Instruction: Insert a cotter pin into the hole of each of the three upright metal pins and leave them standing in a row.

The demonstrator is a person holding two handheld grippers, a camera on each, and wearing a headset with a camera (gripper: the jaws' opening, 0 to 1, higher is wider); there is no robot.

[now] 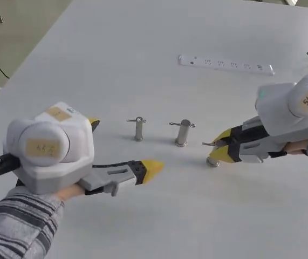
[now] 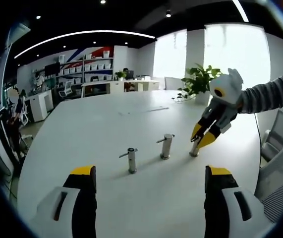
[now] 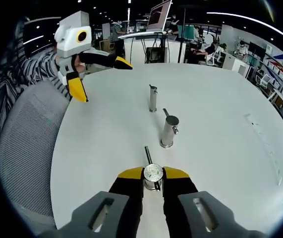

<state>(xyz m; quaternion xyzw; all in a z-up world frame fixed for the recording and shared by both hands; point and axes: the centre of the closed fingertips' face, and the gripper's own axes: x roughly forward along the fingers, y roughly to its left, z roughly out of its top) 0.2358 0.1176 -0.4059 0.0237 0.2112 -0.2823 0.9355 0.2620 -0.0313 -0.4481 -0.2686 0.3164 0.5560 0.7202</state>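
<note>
Your left gripper [image 1: 124, 145] hangs over the smooth white bench [image 1: 116, 59] at near left, its yellow-tipped jaws spread wide and empty. To its right stands the left metal pin [image 1: 138, 132], a slim shiny cylinder with a thin wire first cotter pin [image 1: 136, 120] crosswise through its top. The thicker middle metal pin [image 1: 183, 136] carries a second cotter pin [image 1: 180, 124] likewise. At the right metal pin [image 3: 153, 172], with its round polished head, your right gripper [image 1: 218, 145] has its jaws nearly closed, pinching the third cotter pin [image 3: 146, 154].
</note>
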